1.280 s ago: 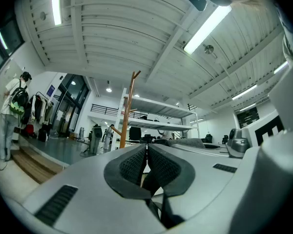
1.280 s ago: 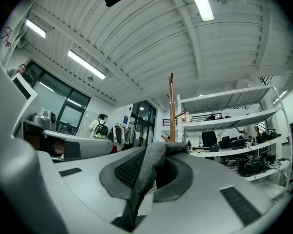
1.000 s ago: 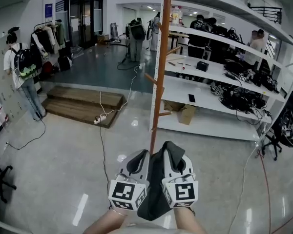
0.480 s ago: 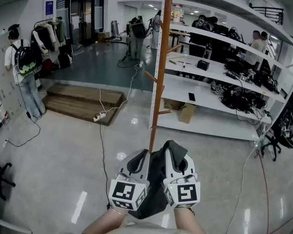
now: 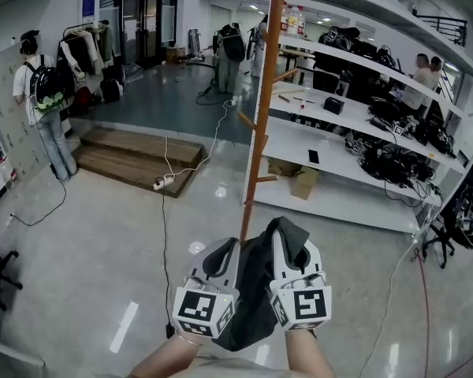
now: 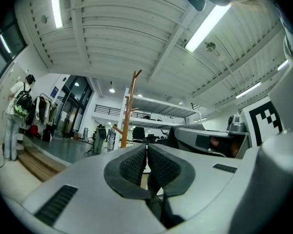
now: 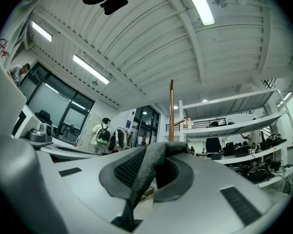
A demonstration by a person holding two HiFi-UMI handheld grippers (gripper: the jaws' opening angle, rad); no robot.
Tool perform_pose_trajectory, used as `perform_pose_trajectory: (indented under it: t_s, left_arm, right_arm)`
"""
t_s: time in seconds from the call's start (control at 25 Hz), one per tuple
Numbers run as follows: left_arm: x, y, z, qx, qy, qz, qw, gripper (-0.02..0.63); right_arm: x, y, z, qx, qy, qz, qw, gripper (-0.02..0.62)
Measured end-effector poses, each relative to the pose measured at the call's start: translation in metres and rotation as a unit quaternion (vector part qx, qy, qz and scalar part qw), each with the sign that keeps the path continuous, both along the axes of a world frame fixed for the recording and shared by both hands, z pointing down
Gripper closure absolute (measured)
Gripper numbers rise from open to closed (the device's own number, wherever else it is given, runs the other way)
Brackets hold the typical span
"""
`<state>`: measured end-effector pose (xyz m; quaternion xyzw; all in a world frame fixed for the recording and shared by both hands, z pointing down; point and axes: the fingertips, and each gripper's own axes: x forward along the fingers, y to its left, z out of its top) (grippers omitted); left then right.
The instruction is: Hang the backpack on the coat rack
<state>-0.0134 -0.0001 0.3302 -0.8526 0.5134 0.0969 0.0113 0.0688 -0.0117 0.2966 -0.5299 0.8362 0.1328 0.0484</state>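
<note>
We are judging the step in hand to be the carry to the coat rack [image 5: 262, 132]. The backpack [image 5: 248, 305] is hanging in the air between our two tongs, low in the head view, and nothing is hooked yet. The rack is standing ahead of us, apart from the bag, on the glossy floor [image 5: 102, 250].

The right tongs [image 5: 288, 241] are pinching a grey strap [image 7: 144, 174] of the backpack. In the right gripper view it is draping thickly over one pad and holding the jaws slightly apart. The left tongs [image 5: 223, 252] are pressed almost together. Dark material is showing just below their pads, so we are reading them as nipping a thin fold or loop of the bag, though that grip is harder to make out.

The next move, as we are judging it, is asking us to raise the bag and bring a loop or strap over one of the pegs [image 5: 247, 121]. We should be releasing it only once the peg is bearing the weight.

The backpack is looking soft and dark and is sagging limply, so its body will be swinging and folding under the tongs. The strap is looking felt-like and padded. The rack is a slim, round, reddish wooden pole with short pegs angling upward, smooth enough for a strap to slide down to the peg's root. The pads are showing a ribbed black rubber face inside smooth grey shells.
</note>
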Motion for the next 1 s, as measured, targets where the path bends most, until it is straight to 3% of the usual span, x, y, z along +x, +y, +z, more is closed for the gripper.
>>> perform_pose_trajectory:
  t_s: [0.2,0.44,1.0]
  left_arm:
    - [0.005,-0.007,-0.003,0.009,-0.020,-0.010,0.9997,0.584]
    - [0.011,-0.034,0.003,0.003,-0.017,-0.009,0.9998,0.584]
    - [0.013,-0.178,0.021,-0.017,-0.017,0.038,0.9990,0.584]
  right_arm:
    - [0.007,-0.008,-0.010,0.007,0.010,-0.009,1.000,0.555]
    - [0.029,-0.036,-0.004,-0.001,0.005,0.005,1.000,0.555]
    - [0.066,-0.162,0.030,-0.039,0.010,0.064,0.997,0.554]
